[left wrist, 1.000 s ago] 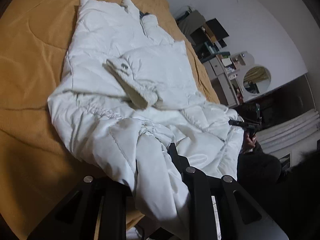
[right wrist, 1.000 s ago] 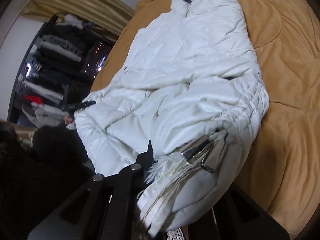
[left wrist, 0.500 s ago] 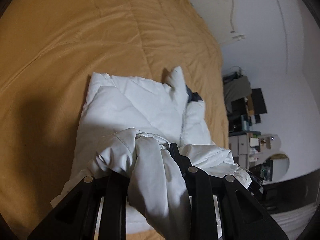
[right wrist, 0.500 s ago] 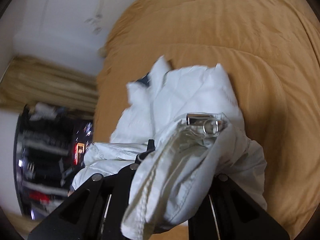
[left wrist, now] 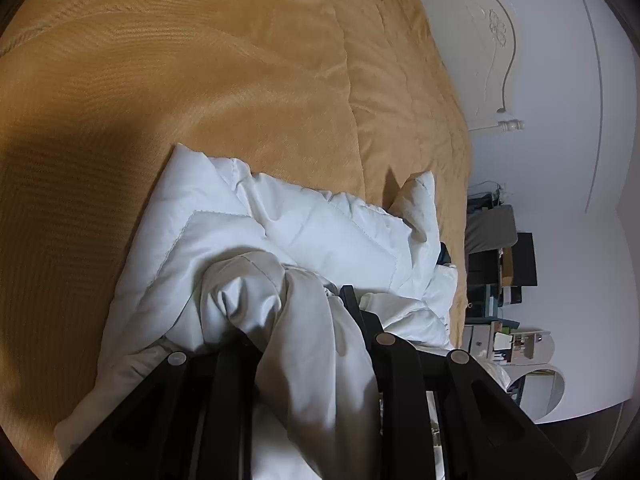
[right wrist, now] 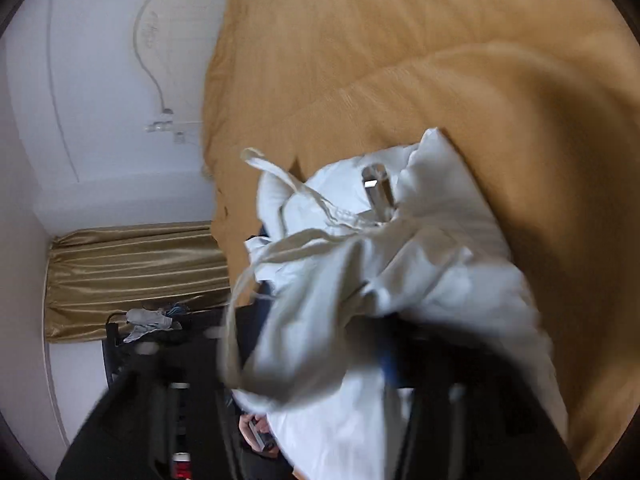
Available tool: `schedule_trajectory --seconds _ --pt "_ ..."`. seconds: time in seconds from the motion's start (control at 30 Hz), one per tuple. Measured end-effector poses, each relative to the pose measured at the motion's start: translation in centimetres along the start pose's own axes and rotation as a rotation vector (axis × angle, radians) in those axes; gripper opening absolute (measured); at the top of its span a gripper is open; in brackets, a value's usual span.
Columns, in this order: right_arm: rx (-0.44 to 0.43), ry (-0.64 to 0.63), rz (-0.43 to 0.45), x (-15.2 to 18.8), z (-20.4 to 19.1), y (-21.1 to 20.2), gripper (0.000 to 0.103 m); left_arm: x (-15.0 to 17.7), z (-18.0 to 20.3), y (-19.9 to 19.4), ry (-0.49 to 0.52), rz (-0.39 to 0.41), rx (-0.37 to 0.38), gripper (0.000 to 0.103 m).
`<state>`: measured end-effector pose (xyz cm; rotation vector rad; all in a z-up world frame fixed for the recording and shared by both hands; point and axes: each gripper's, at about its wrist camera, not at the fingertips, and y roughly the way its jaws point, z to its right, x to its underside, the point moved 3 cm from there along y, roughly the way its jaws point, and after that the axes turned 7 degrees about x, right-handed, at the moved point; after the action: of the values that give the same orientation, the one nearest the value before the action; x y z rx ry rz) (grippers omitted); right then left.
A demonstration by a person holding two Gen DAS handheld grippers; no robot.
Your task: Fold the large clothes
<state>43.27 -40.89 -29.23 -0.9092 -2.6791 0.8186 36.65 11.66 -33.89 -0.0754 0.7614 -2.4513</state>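
A white puffer jacket [left wrist: 280, 232] lies bunched on the mustard bedspread [left wrist: 240, 80], its lower part doubled over toward the collar. My left gripper [left wrist: 296, 320] is shut on a gathered fold of its hem, and the cloth spills over both black fingers. In the blurred right wrist view the jacket [right wrist: 440, 208] shows a shiny metal toggle [right wrist: 378, 190] and a loose drawstring [right wrist: 288, 178]. My right gripper [right wrist: 320, 332] has its jaws opening and stands wide. A flap of hem still drapes between the fingers, with no pad pressing on it.
A white headboard [left wrist: 480, 40] and wall stand beyond the bed. Cluttered shelves [left wrist: 504, 280] lie past its right edge. In the right wrist view a gold curtain [right wrist: 132, 276] and a dark clothes rack [right wrist: 152, 320] flank the bedspread [right wrist: 400, 40]. A hand [right wrist: 256, 436] shows low down.
Both grippers carried the jacket's hem forward over its body toward the collar and lower onto the bed. The right jaws have spread apart, letting the hem go slack; the left stays clamped.
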Motion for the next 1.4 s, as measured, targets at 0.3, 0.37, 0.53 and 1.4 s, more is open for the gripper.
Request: schedule_trajectory --seconds 0.3,0.37,0.53,1.4 --pt "0.549 -0.714 0.48 16.5 -10.9 -2.0 0.103 0.6 0.6 0.0 0.024 0.014 -0.01 0.024" --pt "0.664 -0.884 0.461 19.3 -11.7 2.4 0.103 0.5 0.5 -0.1 0.016 0.012 0.006 0.024" --pt "0.88 -1.037 0.336 20.3 -7.5 11.2 0.103 -1.0 -0.4 -2.4 -0.174 -0.076 0.177 0.024" --pt "0.863 -0.943 0.32 17.3 -5.1 10.6 0.103 5.5 8.8 -13.2 0.202 0.12 0.026 0.093"
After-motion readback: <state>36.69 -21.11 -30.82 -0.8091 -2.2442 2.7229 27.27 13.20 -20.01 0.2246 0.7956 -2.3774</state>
